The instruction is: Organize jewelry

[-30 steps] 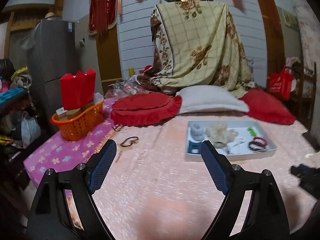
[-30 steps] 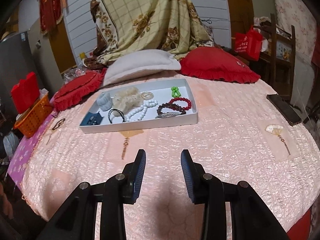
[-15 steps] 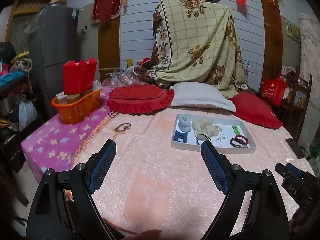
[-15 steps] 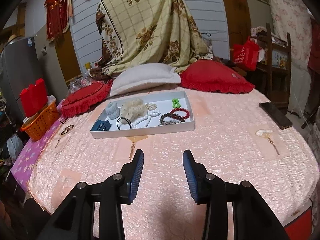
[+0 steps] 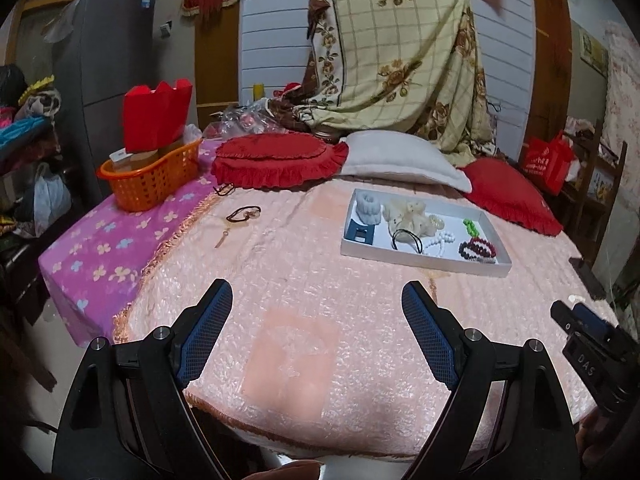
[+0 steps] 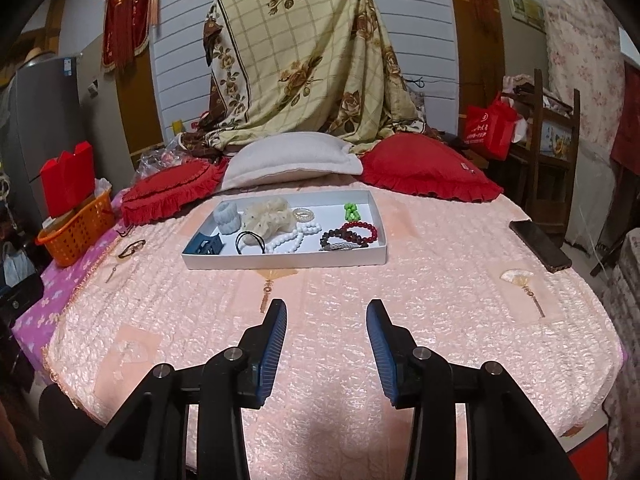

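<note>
- Pink quilted bedspread [image 6: 420, 280] fills the scene, with the white tray [image 6: 280, 259] sitting mid-bed in front of the pillows; everything below is placed against that tray.
- Far left of the tray, at the bed's edge, an orange basket [image 5: 150, 184] holds a red box.
- Between basket and tray, well apart from the tray, a dark cord necklace [image 5: 243, 214] lies loose on the quilt. That looks like the piece left to collect.
- Inside the tray: a blue clip [image 6: 208, 246] in the near left corner, a pale cuff [image 6: 228, 213] behind it, a cream scrunchie [image 6: 267, 216], a black hair tie [image 6: 250, 240], white beads [image 6: 286, 243], green beads [image 6: 351, 211] and a red bead bracelet [image 6: 360, 232] toward the right end.
- Right of the tray, near the bed's edge, a dark phone [image 6: 540, 245] lies flat.
- Left gripper [image 5: 316, 300] hangs over the near edge of the bed, short of the tray, jaws spread wide, nothing between them.
- Right gripper [image 6: 326, 318] is likewise short of the tray, jaws partly apart and just been opening, empty.
- Best play, I'd judge: send the left gripper to the necklace, come down low, pinch the cord rather than the pendant, then lift clear so the quilt doesn't snag it on the way to the tray.
</note>
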